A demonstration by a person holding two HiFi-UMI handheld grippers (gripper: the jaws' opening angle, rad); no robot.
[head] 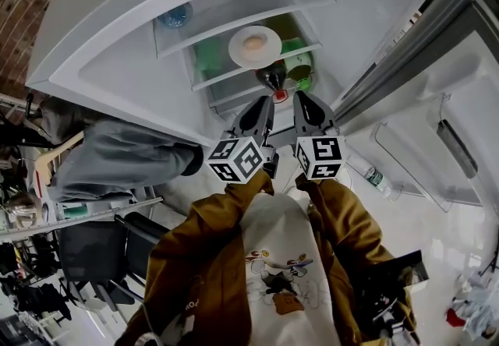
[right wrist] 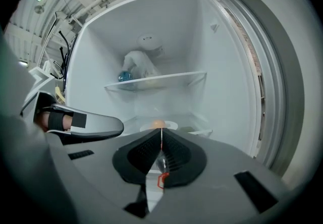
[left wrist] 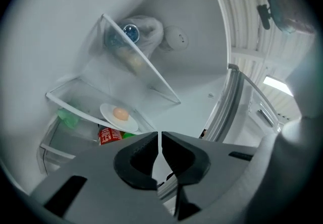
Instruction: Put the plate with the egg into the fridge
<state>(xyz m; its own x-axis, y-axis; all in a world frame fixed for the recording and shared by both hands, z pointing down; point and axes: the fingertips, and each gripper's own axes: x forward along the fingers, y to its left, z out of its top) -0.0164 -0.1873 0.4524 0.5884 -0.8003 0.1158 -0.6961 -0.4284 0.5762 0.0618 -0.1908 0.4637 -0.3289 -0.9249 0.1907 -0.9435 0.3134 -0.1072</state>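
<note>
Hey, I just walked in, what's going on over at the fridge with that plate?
A person stands at the open fridge with a tool in each hand. The plate with the egg on it sits on a glass shelf inside, so that part looks done. The left tool and the right tool are both shut and empty, side by side just outside the fridge, clear of the plate.

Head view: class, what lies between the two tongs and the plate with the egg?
A dark bottle with a red cap stands between the left tongs, the right tongs and the plate with the egg. The head view shows this.
</note>
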